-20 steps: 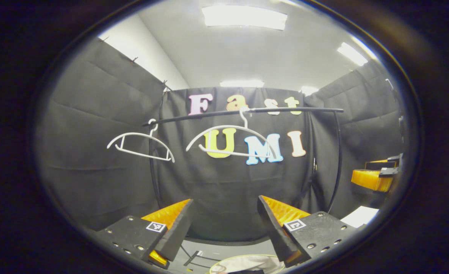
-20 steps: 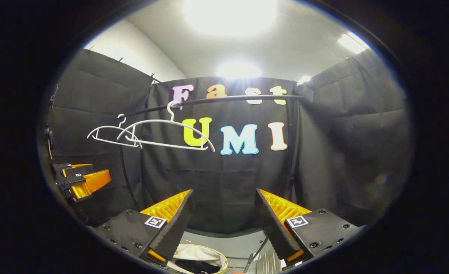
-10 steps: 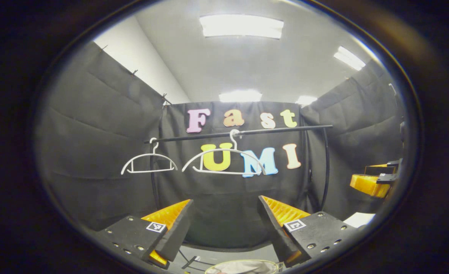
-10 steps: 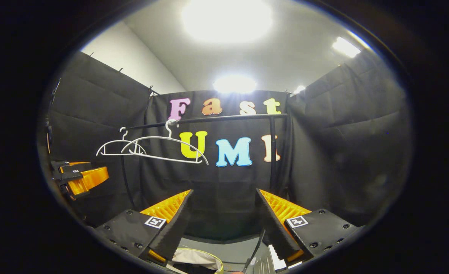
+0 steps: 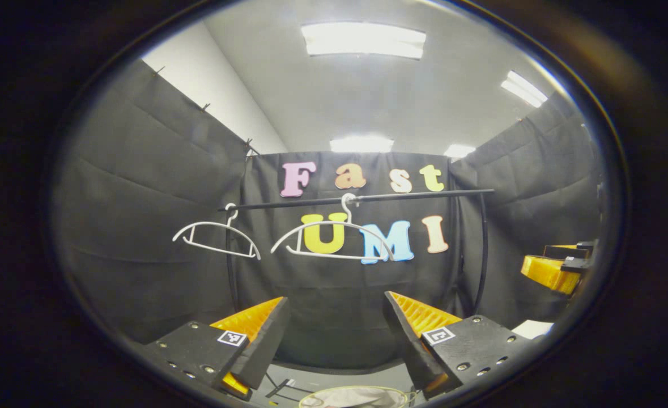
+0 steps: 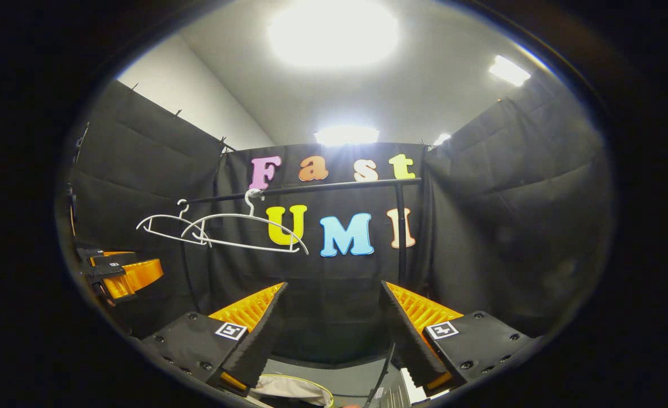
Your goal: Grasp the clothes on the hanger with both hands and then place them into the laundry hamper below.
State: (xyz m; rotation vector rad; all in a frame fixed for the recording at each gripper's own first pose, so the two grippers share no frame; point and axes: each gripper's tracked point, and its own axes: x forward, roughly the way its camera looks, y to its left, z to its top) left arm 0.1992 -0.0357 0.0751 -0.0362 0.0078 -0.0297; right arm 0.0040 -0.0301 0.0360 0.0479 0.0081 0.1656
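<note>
Grippers: two, both raised toward the back wall of the booth.
Left gripper [image 5: 334, 334]: fingers spread wide, nothing between them; bottom centre of the left gripper view; seen again at lower left of the right gripper view.
Right gripper [image 6: 331, 331]: fingers likewise well apart and empty; bottom centre of the right gripper view; seen again at the right edge of the left gripper view.
Hangers: two, white, both bare.
Left hanger [image 5: 216, 238]: centre left of the left gripper view, tilted, hooked at the rail's left end.
Right hanger [image 5: 334, 241]: mid-frame, hooked near the rail's middle.
Rail [image 5: 413, 196]: one black bar across the middle of the frame, one upright post [image 6: 400, 238] under its right end.
Laundry hamper [image 6: 305, 381]: one, pale rim with a yellow-green edge, at the very bottom of both views, below and between the fingers.
Clothes [image 6: 285, 389]: light fabric lying inside the hamper; number of pieces impossible to tell.
Ceiling lights: four lit panels counted in the left gripper view, top of frame.
</note>
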